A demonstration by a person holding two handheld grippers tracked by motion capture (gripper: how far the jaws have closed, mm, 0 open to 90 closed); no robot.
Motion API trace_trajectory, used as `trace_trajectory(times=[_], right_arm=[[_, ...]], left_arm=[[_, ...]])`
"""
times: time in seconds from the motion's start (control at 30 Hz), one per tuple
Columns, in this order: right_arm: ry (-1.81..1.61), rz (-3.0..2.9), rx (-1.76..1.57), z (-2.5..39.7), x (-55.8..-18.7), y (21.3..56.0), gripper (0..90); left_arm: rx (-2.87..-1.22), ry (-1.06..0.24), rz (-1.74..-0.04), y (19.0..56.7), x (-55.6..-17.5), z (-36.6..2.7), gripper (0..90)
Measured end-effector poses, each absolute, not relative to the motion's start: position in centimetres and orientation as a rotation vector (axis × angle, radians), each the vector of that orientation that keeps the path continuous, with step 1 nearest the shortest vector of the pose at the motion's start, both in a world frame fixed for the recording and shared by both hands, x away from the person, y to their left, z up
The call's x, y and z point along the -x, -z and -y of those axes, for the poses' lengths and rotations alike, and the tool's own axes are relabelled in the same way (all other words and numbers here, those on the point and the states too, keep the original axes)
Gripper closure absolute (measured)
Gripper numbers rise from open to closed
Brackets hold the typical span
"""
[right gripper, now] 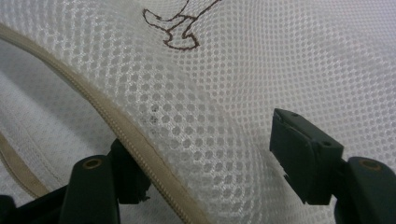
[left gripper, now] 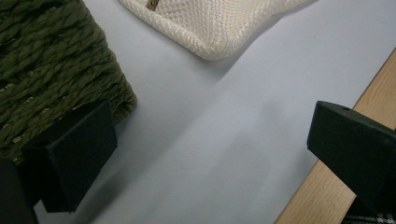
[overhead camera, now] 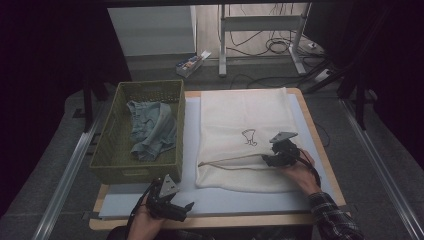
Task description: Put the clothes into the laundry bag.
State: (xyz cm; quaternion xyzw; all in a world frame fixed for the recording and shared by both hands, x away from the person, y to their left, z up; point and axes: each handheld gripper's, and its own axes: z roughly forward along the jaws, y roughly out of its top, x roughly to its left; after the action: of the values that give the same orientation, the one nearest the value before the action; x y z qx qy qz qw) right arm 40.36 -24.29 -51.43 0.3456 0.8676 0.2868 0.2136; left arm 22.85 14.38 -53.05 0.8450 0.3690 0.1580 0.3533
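Observation:
A white mesh laundry bag (overhead camera: 245,125) lies flat on the pale mat, with a small brown drawing (overhead camera: 249,137) on it and its beige zipper (overhead camera: 230,160) partly parted. My right gripper (overhead camera: 267,159) is open at the zipper's right end. In the right gripper view (right gripper: 210,163) the zipper edge (right gripper: 121,126) and the top mesh layer drape between the jaws, the left jaw tucked under the edge. A green woven basket (overhead camera: 135,172) at the left holds a blue denim garment (overhead camera: 152,130). My left gripper (overhead camera: 183,208) rests open near the front edge, holding nothing.
The left gripper view shows the basket's corner (left gripper: 51,65), the bag's corner (left gripper: 210,28), bare mat (left gripper: 224,116) and the wooden table edge (left gripper: 327,186). Beyond the table stand a white cabinet (overhead camera: 150,30), metal legs and floor cables (overhead camera: 275,45).

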Motion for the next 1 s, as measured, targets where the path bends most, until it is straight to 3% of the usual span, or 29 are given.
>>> trace_trajectory(times=[0.27, 0.63, 1.0], right_arm=[[-0.799, -2.407, -0.941, 23.8, -40.6, 51.3, 36.5], [-0.825, -2.382, -0.884, 23.4, -40.4, 50.6, 51.9], [-0.859, -2.378, -0.844, 23.5, -39.9, 49.5, 56.4]], left_arm=[[-2.194, -0.409, -0.954, 53.1, -22.8, -14.3, 1.4], [-2.198, -0.412, -0.952, 53.1, -22.8, -14.3, 1.4], [-2.198, -0.414, -0.953, 53.1, -22.8, -14.3, 1.4]])
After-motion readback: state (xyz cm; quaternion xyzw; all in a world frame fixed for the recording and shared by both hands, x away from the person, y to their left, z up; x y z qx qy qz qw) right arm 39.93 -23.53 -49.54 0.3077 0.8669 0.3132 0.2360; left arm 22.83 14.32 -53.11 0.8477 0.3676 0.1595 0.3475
